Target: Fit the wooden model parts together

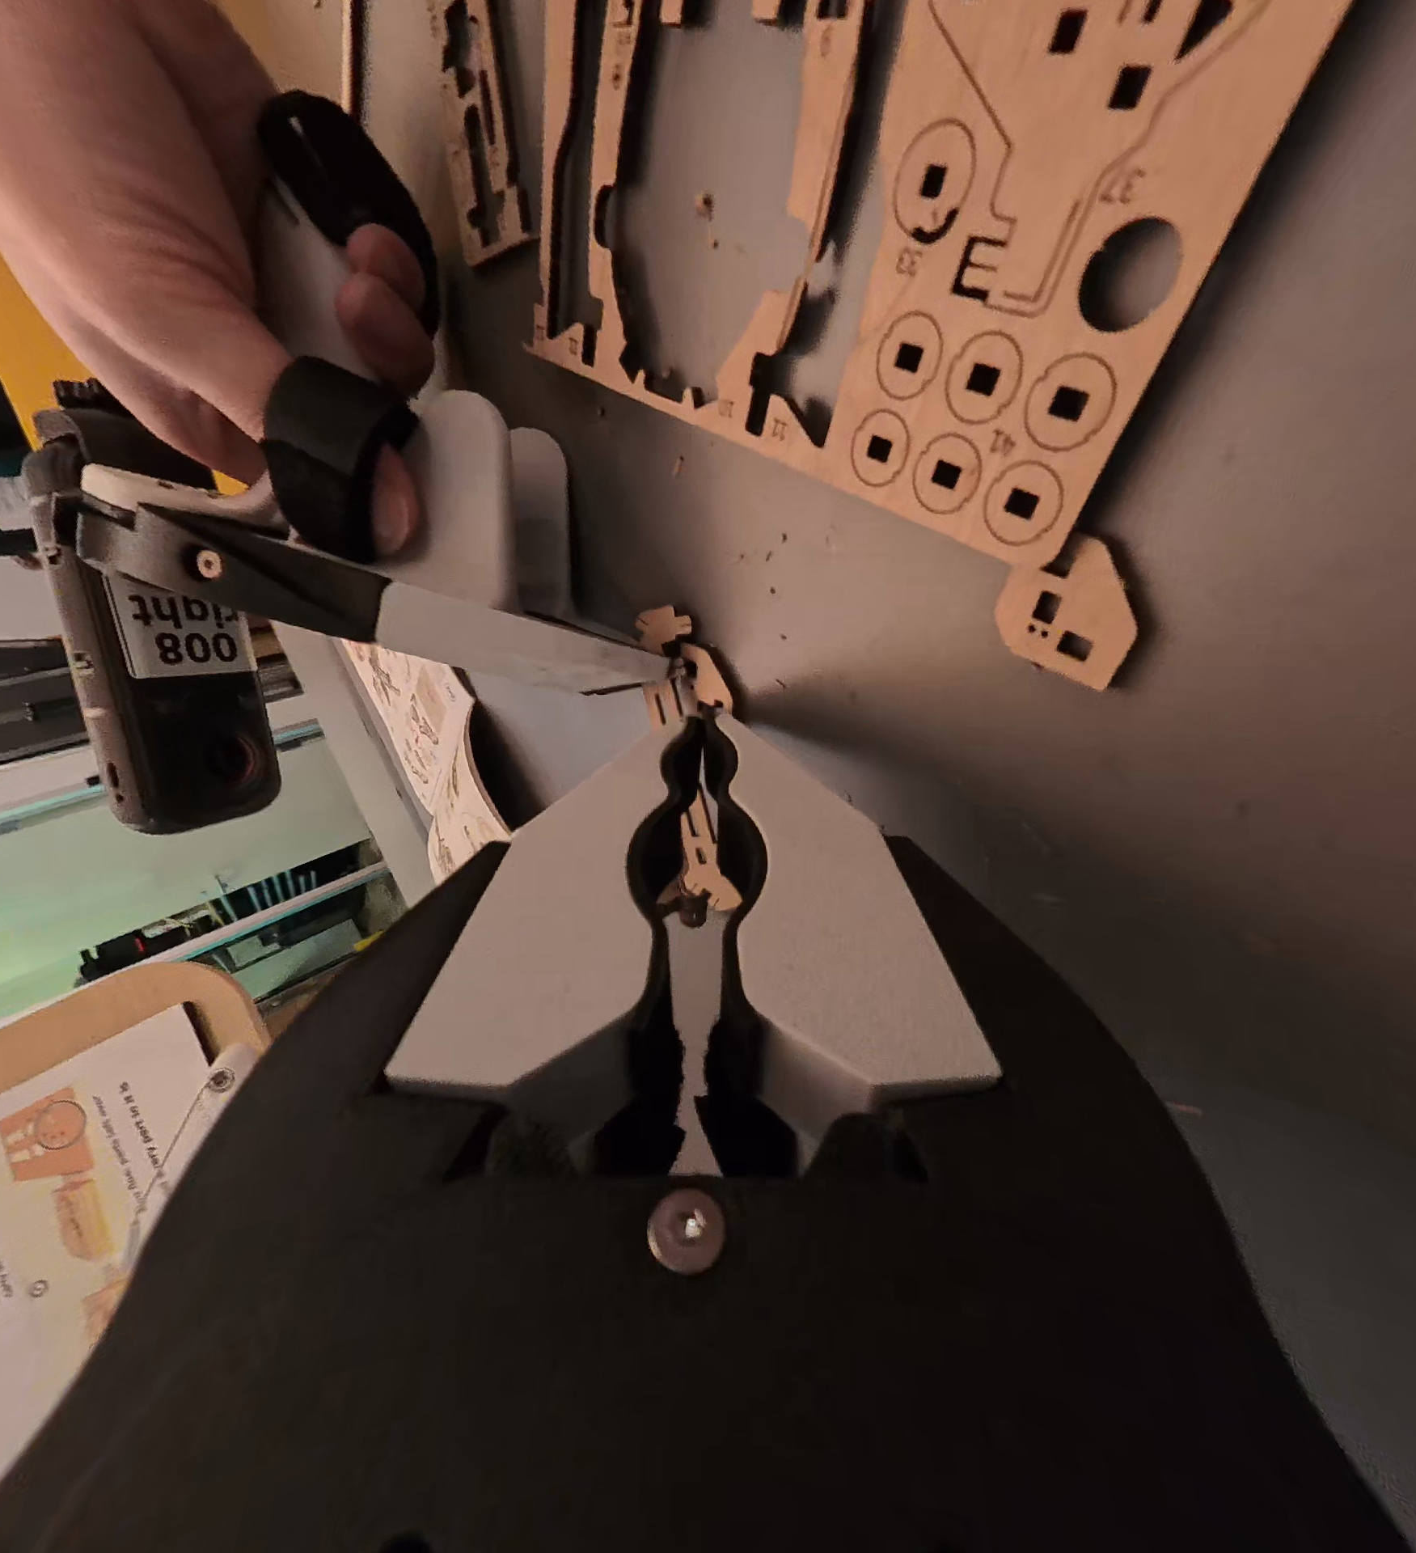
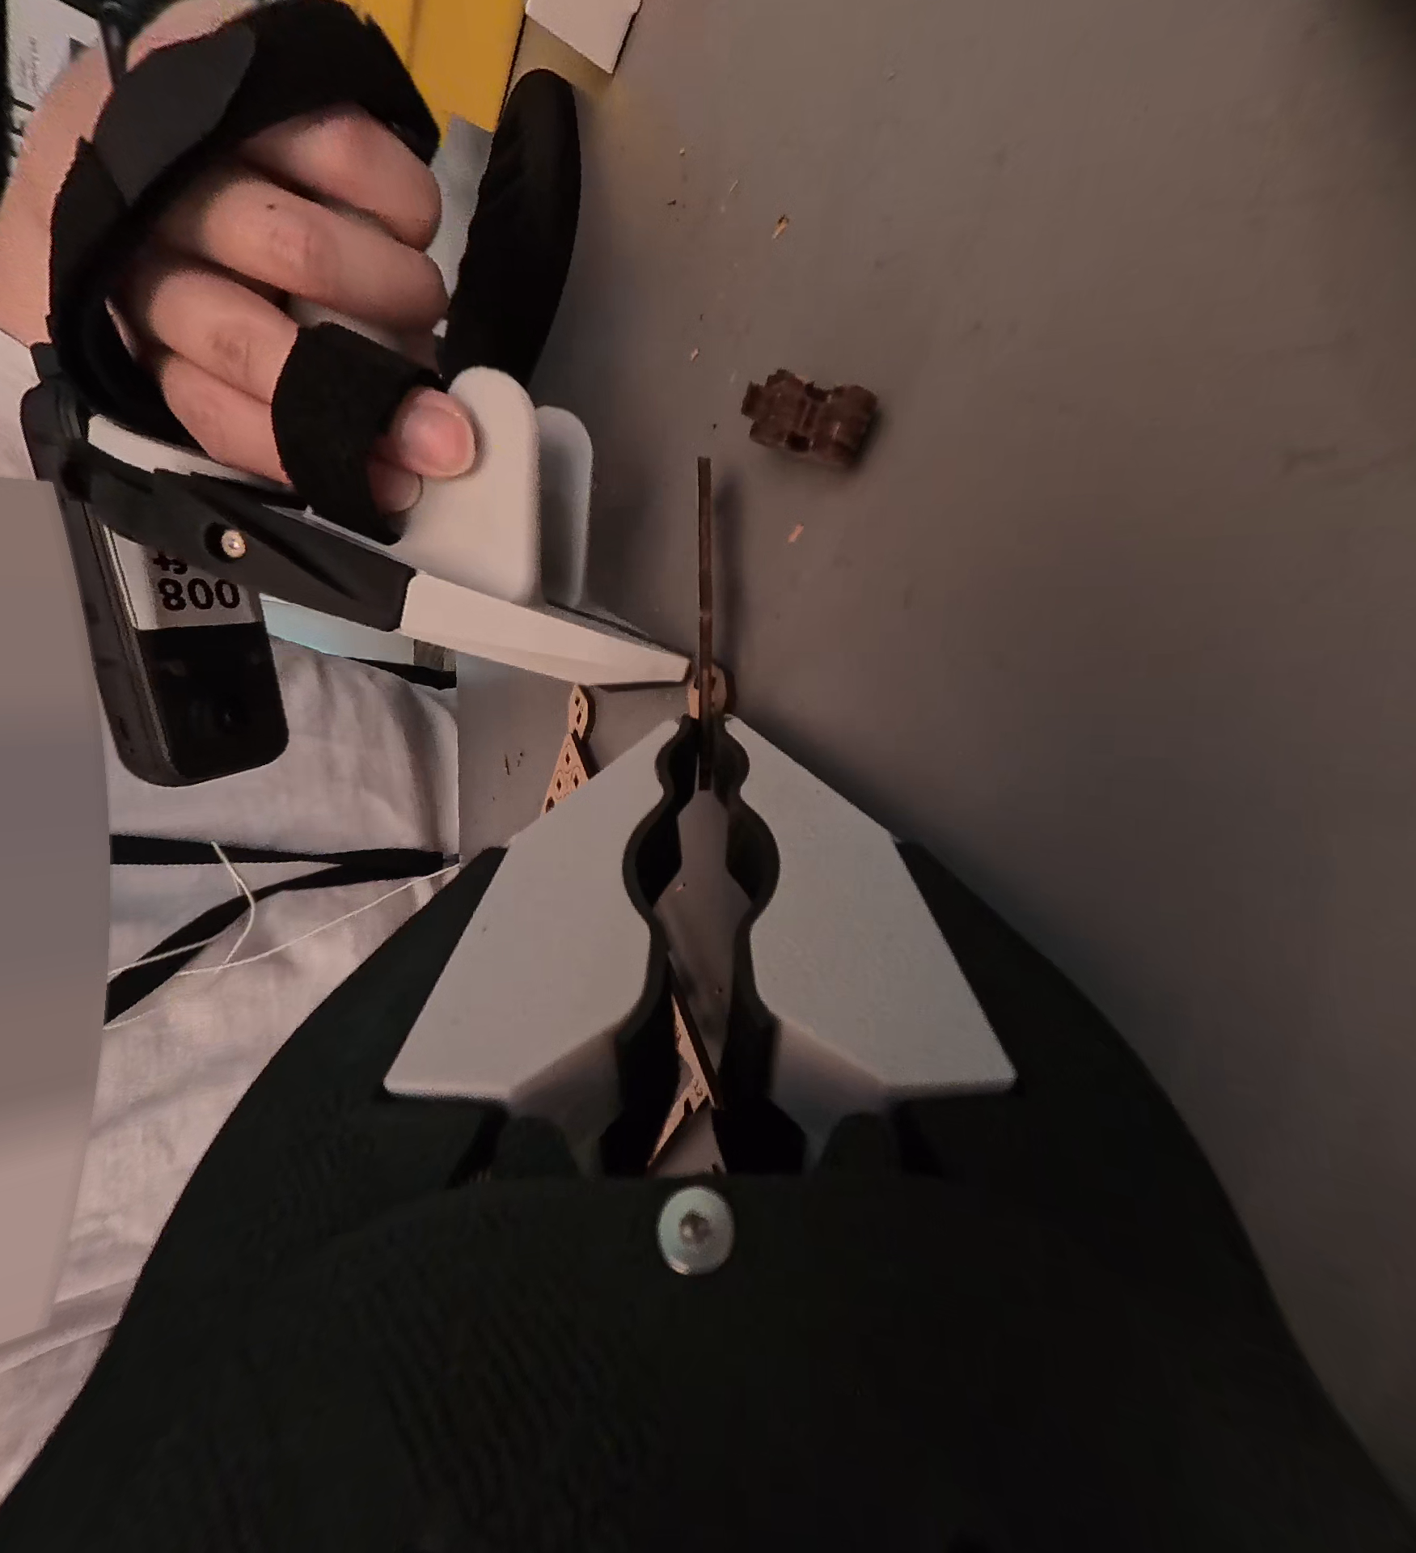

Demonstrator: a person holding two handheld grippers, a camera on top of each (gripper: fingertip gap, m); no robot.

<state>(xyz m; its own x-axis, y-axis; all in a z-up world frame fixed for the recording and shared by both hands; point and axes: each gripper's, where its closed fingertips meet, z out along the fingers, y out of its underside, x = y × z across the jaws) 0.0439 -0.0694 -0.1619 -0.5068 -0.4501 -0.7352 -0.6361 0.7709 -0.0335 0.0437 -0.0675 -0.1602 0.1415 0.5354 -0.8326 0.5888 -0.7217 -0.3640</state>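
In the left wrist view my left gripper (image 1: 702, 727) is shut on a small pale wooden part (image 1: 708, 681) that sticks out past its tips. My right gripper (image 1: 671, 668) comes in from the left, shut on a thin wooden strip with a cross-shaped end (image 1: 666, 626). The two parts touch at the tips. In the right wrist view my right gripper (image 2: 702, 723) is shut on the strip (image 2: 704, 580), seen edge-on. The left gripper (image 2: 687, 670) presses its small part (image 2: 711, 691) against the strip. How the joint sits is hidden.
A laser-cut plywood sheet (image 1: 1023, 252) with several empty cut-outs lies on the grey table (image 1: 1191, 840), a loose holed piece (image 1: 1065, 613) beside it. A dark wooden piece (image 2: 809, 416) lies ahead. Instruction pages (image 1: 40, 1176) lie at the left. A perforated wooden part (image 2: 574, 748) lies below. The tips of both grippers are at nearly the same place.
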